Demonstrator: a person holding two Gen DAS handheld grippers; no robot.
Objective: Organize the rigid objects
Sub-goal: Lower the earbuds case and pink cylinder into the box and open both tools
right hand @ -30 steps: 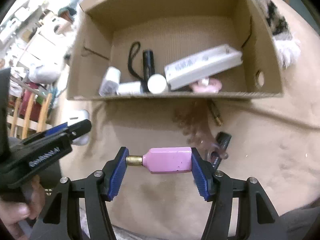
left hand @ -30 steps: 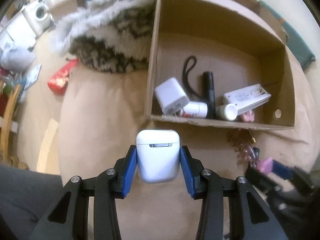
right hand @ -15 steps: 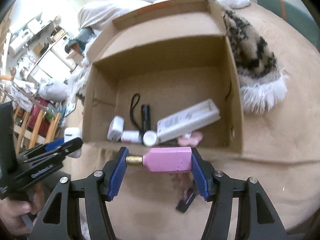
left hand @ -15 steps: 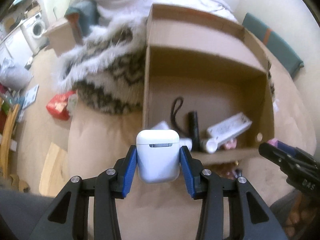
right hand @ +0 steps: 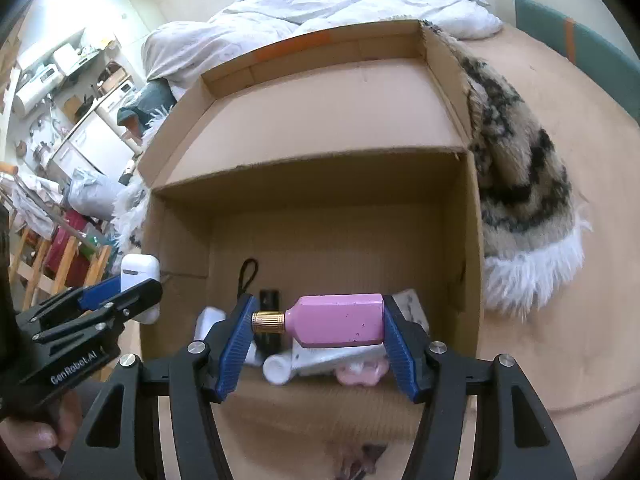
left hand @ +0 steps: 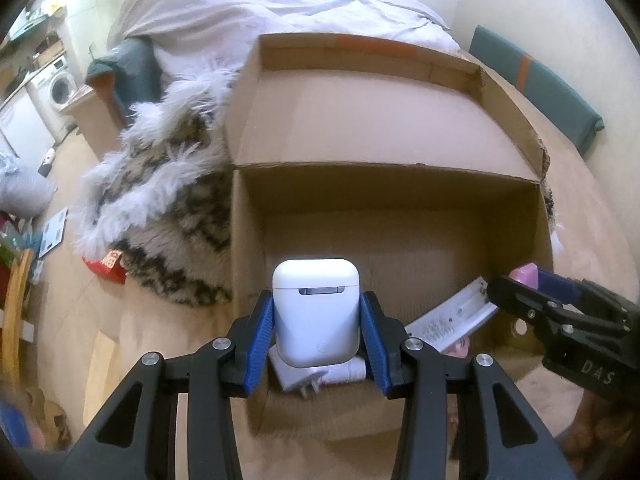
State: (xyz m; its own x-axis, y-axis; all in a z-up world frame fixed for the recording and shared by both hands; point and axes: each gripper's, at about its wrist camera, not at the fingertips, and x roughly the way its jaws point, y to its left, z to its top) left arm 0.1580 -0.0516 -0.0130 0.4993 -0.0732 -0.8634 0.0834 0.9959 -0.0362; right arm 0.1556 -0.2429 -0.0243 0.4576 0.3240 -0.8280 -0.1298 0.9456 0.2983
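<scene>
**Both tools loaded over the box**

We see a white earbud case (left hand: pixel 316 312), glossy, hinge side facing us, pinched upright in the left tool (left hand: pixel 316 334) over the cardboard box (left hand: pixel 384 204) near wall. Right tool (right hand: pixel 318 340) pinches a pink bottle (right hand: pixel 338 320), gold cap left, lying sideways above the box contents. Items under both tools are partly hidden; bed (right hand: pixel 560 280) carries the box.

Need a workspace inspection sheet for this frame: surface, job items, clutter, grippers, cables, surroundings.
Surface: tan bedcover, cardboard box open on it.
Job's things: white earbud case, pink bottle; flashlight, white remote, small white tube in the box.
Clutter: fur throw, red packet.
Grippers: left gripper shut on the case; right gripper shut on the bottle.
Cables: nothing seen.
Surroundings: white duvet, washing machine.
</scene>
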